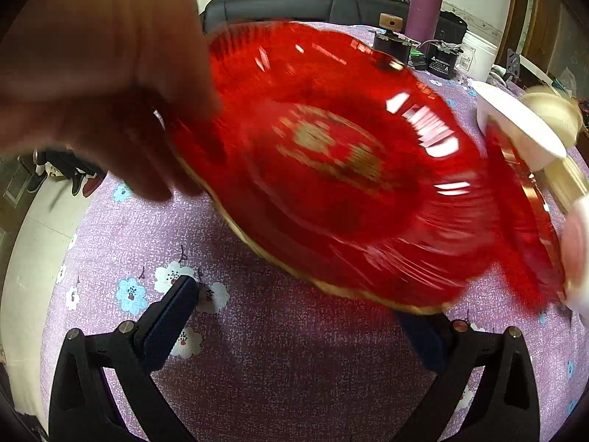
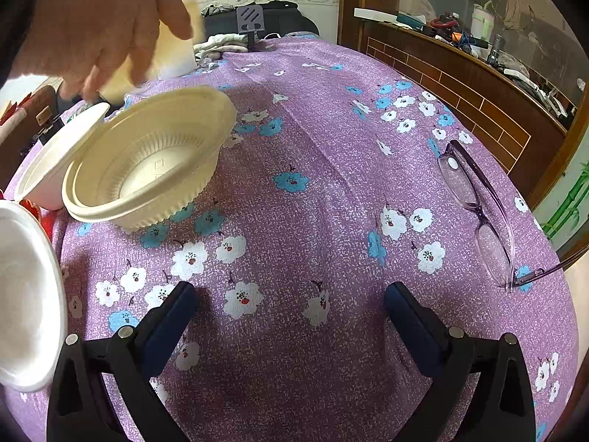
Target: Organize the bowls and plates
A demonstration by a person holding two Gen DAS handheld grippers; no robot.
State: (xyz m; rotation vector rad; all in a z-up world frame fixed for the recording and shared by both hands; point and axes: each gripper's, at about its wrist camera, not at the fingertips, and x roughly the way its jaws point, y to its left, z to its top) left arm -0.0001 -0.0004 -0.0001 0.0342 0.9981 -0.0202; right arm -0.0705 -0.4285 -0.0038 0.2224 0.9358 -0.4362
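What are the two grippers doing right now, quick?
Left gripper: open, holding nothing; red plate just ahead.
Right gripper: open, empty.

Both wrist views close above tablecloth, perhaps overlapping.

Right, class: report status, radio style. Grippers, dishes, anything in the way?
Left gripper open; right gripper open, empty. Bare hand holds red plate, blurred. Cream bowl tilted on tablecloth. Glasses lie right.

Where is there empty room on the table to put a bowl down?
The widest bare cloth lies between the cream bowl and the glasses, ahead of the right gripper. The left side is crowded: a red plate, white bowls and a hand.
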